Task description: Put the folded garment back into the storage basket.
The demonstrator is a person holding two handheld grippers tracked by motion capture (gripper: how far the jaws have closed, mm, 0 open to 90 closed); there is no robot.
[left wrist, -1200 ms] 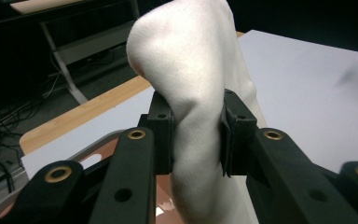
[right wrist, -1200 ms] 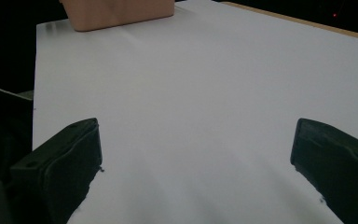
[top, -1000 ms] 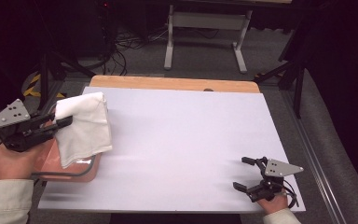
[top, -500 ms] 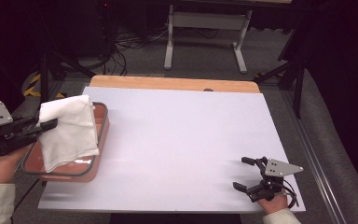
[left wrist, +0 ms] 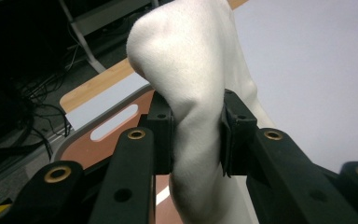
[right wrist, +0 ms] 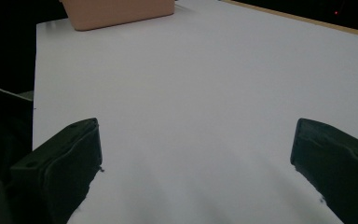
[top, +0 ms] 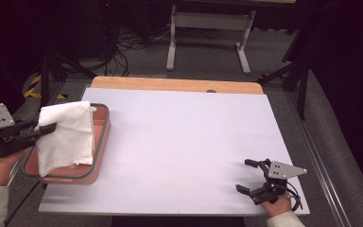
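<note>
A white cloth [top: 66,135] hangs over a salmon-coloured tray [top: 103,136] with a grey rim at the table's left edge. My left gripper [top: 47,128] is shut on the cloth's upper left part, holding it up above the tray. In the left gripper view the cloth [left wrist: 196,93] is pinched between both jaws, with the tray [left wrist: 107,140] and its handle slot beneath. My right gripper [top: 248,176] rests near the table's front right corner, open and holding nothing. In the right gripper view, white table [right wrist: 205,102] lies between the spread jaws and the tray [right wrist: 121,11] sits far off.
The white tabletop [top: 189,142] has a wooden strip [top: 175,84] along its far edge. A metal stand [top: 208,28] and cables lie on the floor behind the table. Dark frame legs stand at the left and right.
My left gripper has drawn the cloth leftward and slightly back, off the table's left edge. More of the tray's right side is now uncovered. The right gripper has stayed put.
</note>
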